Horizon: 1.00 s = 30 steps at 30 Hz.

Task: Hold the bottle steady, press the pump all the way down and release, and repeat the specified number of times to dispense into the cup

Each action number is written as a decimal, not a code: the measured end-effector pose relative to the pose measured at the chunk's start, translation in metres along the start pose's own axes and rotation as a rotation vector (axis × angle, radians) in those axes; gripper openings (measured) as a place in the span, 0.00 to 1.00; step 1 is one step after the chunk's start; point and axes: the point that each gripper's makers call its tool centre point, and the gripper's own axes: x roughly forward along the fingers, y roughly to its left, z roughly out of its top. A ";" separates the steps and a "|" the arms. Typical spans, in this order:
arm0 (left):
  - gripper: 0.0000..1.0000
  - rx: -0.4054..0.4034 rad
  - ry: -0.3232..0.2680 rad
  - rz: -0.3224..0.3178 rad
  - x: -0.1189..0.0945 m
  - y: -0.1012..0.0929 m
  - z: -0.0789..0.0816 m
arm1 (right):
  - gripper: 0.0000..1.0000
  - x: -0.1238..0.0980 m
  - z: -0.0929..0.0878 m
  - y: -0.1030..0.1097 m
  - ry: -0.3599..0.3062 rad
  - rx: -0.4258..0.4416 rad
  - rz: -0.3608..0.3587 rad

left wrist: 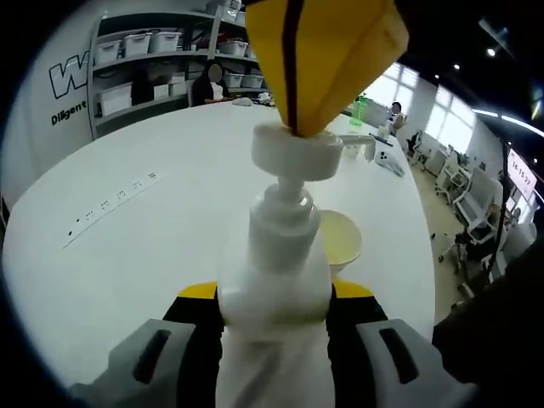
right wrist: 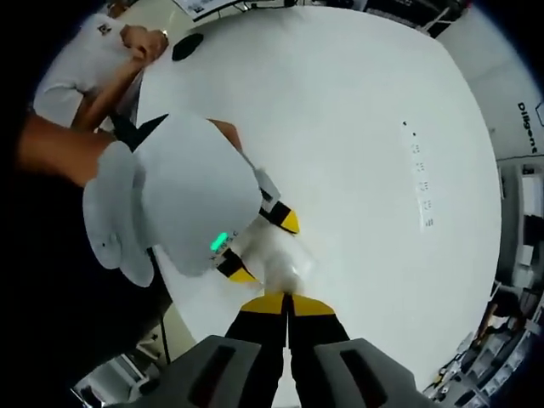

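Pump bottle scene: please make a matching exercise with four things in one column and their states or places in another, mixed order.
1. bottle
2. pump head
3. cup
4. right gripper

a. behind the bottle, on the table
b. clamped between the left gripper's jaws
c. jaws together, tip on the pump head
d. under a yellow tip

Pairs: 1-b, 2-d, 3-a, 4-c

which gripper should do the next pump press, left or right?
Right. The right gripper, jaws closed, already sits on the pump head from above. The left gripper is clamped around the bottle, steadying it, with the cup just behind under the nozzle side.
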 end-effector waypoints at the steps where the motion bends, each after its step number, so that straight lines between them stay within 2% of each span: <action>1: 0.46 -0.001 0.000 0.000 0.000 0.000 0.000 | 0.00 0.000 0.000 0.000 -0.013 0.004 0.012; 5: 0.46 0.001 0.000 -0.004 0.000 0.000 0.000 | 0.00 0.005 0.003 0.002 -0.051 0.036 0.042; 7: 0.46 0.000 0.001 -0.004 0.000 0.000 0.000 | 0.00 0.007 0.003 0.000 -0.052 0.037 0.036; 8: 0.46 -0.002 0.001 -0.002 0.001 0.001 0.000 | 0.00 0.003 -0.001 0.000 -0.028 0.074 0.030; 10: 0.46 0.000 0.004 0.001 0.001 0.000 0.000 | 0.00 0.005 0.003 0.002 -0.047 0.057 0.039; 17: 0.46 0.007 0.011 0.007 0.001 -0.001 -0.001 | 0.00 0.003 0.001 0.004 -0.049 0.045 0.023; 18: 0.46 0.006 0.013 0.012 0.000 -0.001 -0.001 | 0.00 0.003 0.002 0.006 -0.075 0.100 0.049; 20: 0.46 0.005 0.013 0.014 0.000 -0.001 -0.001 | 0.00 0.000 0.002 0.002 -0.088 0.149 0.046; 21: 0.46 0.004 0.011 0.016 0.000 -0.001 -0.001 | 0.00 0.002 0.002 0.003 -0.104 0.147 0.058; 23: 0.46 0.002 0.012 0.019 0.000 0.000 -0.001 | 0.00 0.002 0.003 0.005 -0.120 0.084 0.049; 30: 0.46 0.005 0.025 0.024 0.000 0.000 -0.002 | 0.00 -0.003 0.002 0.005 -0.131 0.071 0.054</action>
